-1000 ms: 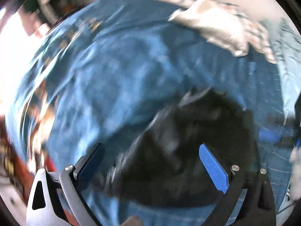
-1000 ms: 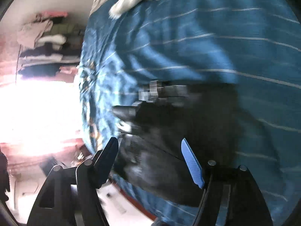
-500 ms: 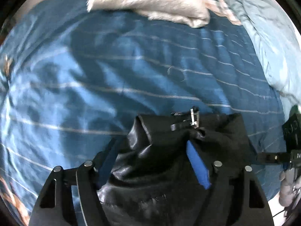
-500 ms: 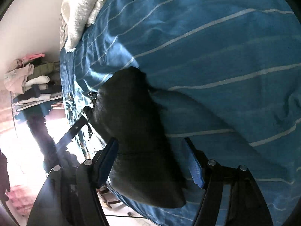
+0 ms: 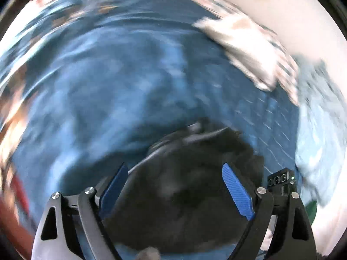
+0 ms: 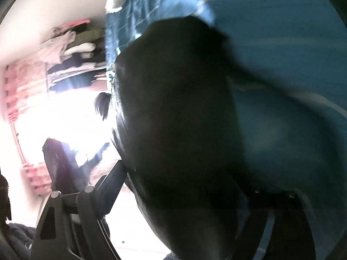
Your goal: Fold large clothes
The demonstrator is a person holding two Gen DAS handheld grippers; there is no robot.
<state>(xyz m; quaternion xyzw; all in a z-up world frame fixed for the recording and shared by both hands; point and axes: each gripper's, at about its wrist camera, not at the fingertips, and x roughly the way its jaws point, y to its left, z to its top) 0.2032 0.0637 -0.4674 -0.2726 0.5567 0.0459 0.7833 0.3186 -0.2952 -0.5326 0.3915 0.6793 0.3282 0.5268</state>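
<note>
Blue striped bedspread (image 5: 112, 99) bears black garment (image 5: 186, 186); clothes rack (image 6: 71, 58) beyond.

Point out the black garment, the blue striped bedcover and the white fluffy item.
black garment (image 5: 190, 186): left wrist view, middle of the dark fabric.
blue striped bedcover (image 5: 112, 91): left wrist view, bare stretch of cover.
white fluffy item (image 5: 249, 49): left wrist view, its blurred middle.

you face matt black cloth garment (image 5: 190, 186), soft blue striped cotton-like bedspread (image 5: 112, 99), fuzzy white blanket (image 5: 245, 49), ribbed blue plastic pads (image 5: 237, 191).
</note>
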